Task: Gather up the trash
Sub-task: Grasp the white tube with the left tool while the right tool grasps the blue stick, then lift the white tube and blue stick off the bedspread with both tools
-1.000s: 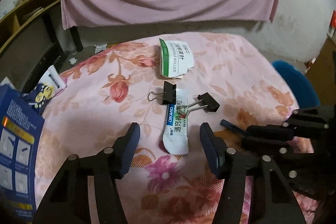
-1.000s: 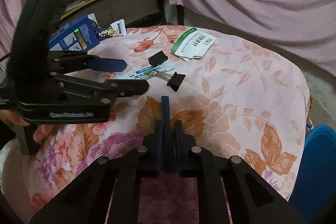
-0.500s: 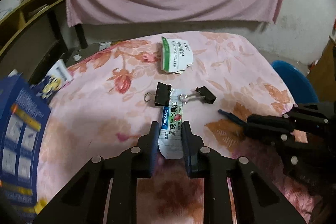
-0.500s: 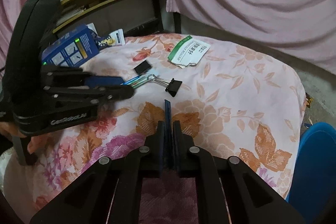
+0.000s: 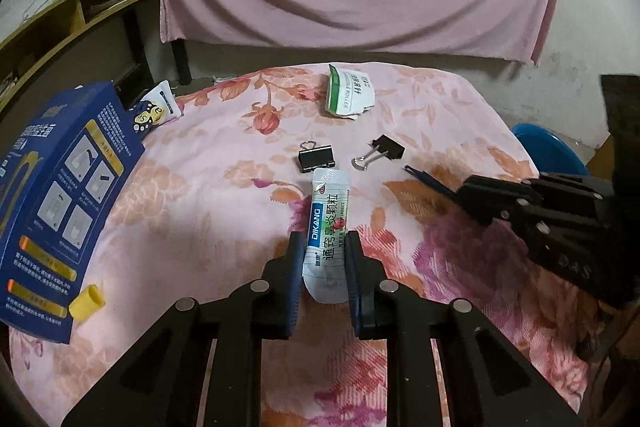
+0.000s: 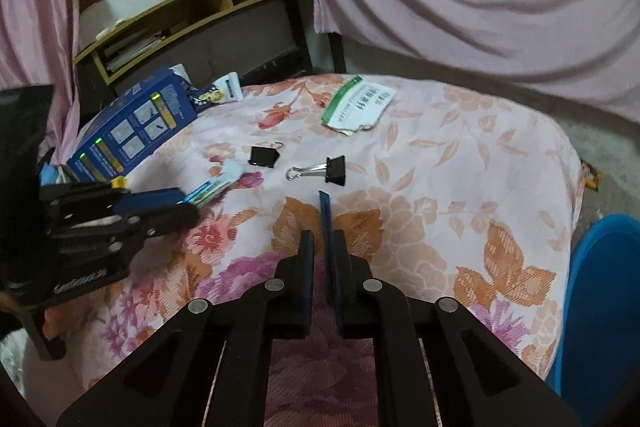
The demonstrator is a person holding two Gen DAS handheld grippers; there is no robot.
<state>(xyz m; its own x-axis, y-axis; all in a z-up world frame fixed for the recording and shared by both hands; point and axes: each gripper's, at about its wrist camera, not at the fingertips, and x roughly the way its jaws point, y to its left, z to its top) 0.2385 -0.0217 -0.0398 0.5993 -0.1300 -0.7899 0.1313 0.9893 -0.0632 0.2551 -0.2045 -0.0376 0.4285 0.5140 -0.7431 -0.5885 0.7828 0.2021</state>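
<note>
Left gripper (image 5: pixel 325 251) clamped the DIKANG sachet (image 5: pixel 327 227) by its near end, lifted off the floral desk (image 5: pixel 200 187) for binning. Right gripper (image 6: pixel 320 259) pinched together on a blue strip (image 6: pixel 325 205), keeping it secured.

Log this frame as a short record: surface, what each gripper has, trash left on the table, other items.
surface: table under floral cloth
left gripper: shut on white sachet
right gripper: shut on thin blue strip
trash left: torn green-and-white packet
other items: two black binder clips, blue box, small yellow piece
bin: blue container at table's right edge
</note>
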